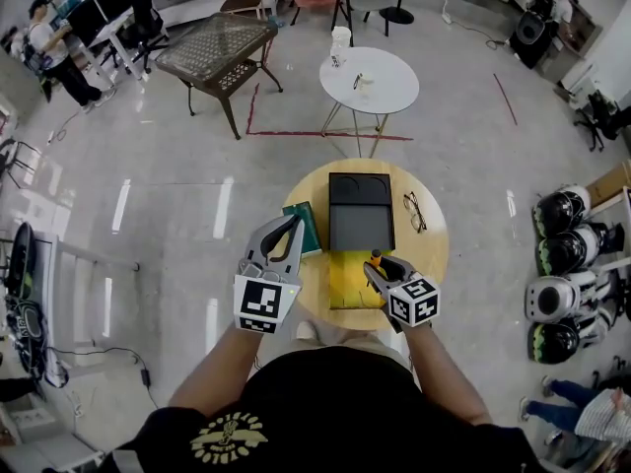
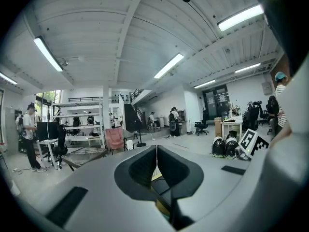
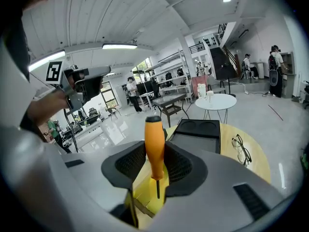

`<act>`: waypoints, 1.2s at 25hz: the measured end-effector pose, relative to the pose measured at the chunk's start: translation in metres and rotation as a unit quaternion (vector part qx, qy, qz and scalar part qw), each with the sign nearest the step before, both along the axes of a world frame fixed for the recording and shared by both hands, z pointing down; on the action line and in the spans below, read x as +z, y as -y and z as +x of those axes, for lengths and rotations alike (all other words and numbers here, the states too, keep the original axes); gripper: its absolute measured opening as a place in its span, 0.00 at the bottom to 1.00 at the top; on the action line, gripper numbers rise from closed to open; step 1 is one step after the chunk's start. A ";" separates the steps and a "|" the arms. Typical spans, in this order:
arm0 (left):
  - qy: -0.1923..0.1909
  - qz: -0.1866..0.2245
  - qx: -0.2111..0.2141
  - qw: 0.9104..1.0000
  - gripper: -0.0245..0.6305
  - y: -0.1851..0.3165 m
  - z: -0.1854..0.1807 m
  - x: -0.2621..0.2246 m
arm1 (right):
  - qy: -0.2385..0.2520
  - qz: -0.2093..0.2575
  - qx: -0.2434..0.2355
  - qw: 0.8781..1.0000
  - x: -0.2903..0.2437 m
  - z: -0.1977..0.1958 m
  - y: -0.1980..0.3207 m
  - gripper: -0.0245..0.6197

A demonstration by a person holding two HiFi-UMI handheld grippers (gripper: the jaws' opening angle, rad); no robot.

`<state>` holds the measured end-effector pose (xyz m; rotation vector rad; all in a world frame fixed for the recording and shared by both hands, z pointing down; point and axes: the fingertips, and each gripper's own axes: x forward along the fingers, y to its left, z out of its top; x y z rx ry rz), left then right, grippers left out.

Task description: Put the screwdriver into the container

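An orange-handled screwdriver (image 3: 154,144) stands upright between the jaws of my right gripper (image 3: 155,163), which is shut on its handle. Its thin shaft points down into a yellow open container (image 3: 147,197). In the head view the right gripper (image 1: 380,269) and the screwdriver (image 1: 375,259) hang over the yellow container (image 1: 347,286) at the near side of the round wooden table (image 1: 434,264). My left gripper (image 1: 293,227) is raised at the table's left edge. In its own view the left gripper (image 2: 156,163) has its jaws pressed together with nothing between them.
A black tray (image 1: 360,213) lies beyond the yellow container, with a green book (image 1: 308,227) to its left and glasses (image 1: 415,211) to its right. A white round table (image 1: 370,79) stands farther back. Helmets (image 1: 564,254) line the floor at right.
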<state>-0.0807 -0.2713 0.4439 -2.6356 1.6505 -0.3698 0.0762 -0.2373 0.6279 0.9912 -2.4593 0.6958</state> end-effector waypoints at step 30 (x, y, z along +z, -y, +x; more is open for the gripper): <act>0.021 -0.019 -0.025 0.999 0.07 -0.013 -0.015 0.011 | -0.029 -0.154 0.010 0.988 0.124 0.012 -0.022 0.24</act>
